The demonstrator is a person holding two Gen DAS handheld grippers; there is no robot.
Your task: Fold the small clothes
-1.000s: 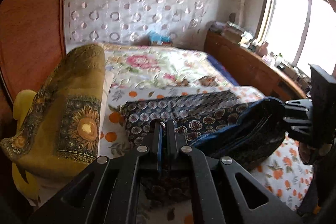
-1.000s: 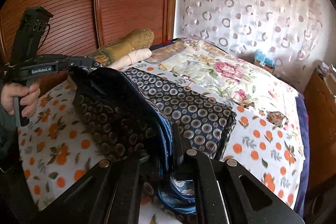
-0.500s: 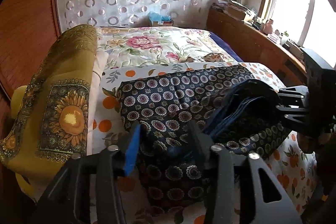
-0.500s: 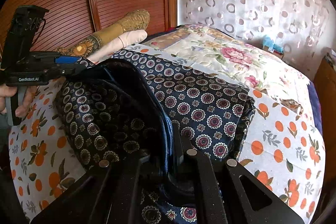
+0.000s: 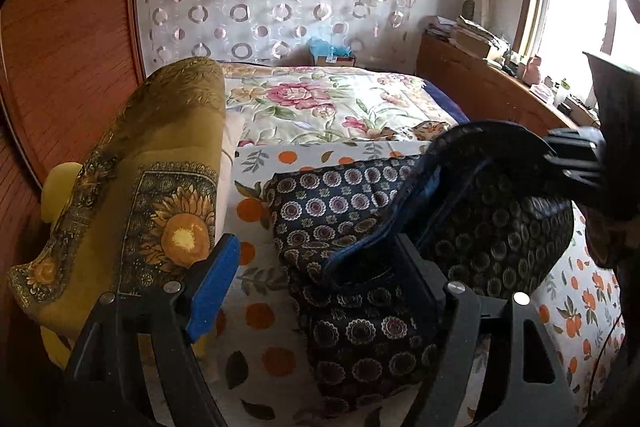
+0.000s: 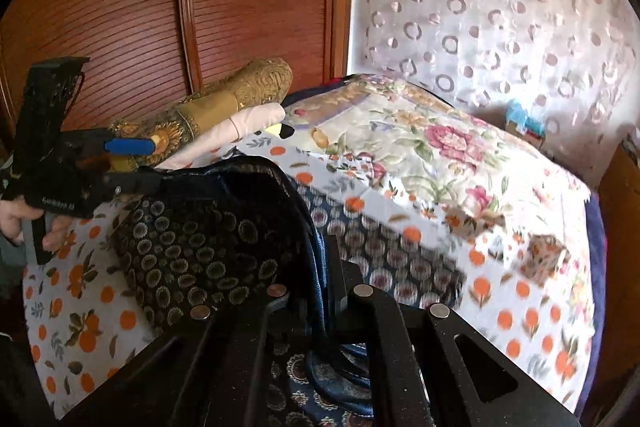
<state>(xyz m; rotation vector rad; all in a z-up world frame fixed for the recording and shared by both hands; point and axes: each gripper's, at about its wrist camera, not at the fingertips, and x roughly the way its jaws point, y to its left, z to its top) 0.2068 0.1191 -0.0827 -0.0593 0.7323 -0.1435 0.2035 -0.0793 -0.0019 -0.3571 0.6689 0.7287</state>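
Observation:
A dark navy garment [image 5: 344,203] with round medallions and a blue lining lies on the orange-print bed sheet [image 5: 260,315]. My left gripper [image 5: 314,247] is opening, its blue pad [image 5: 212,283] well off the cloth. A fold of the garment lies by its right finger, unpressed. My right gripper [image 6: 322,259] is shut on the garment's [image 6: 208,239] blue-lined edge. In the left wrist view the right gripper [image 5: 554,155] holds that edge up in an arch. The right wrist view has the left gripper [image 6: 156,163] at the garment's far corner.
A yellow sunflower pillow [image 5: 160,187] lies along the wooden panel wall [image 6: 248,7] on the left. A floral quilt [image 5: 320,107] covers the far bed. A wooden cabinet [image 5: 480,87] with clutter stands under the window. A person's hand [image 6: 16,223] grips the left tool's handle.
My left gripper has gone from shut on the garment to wide open, letting the cloth go. My right gripper has moved sideways with the edge it holds, raising the fold.

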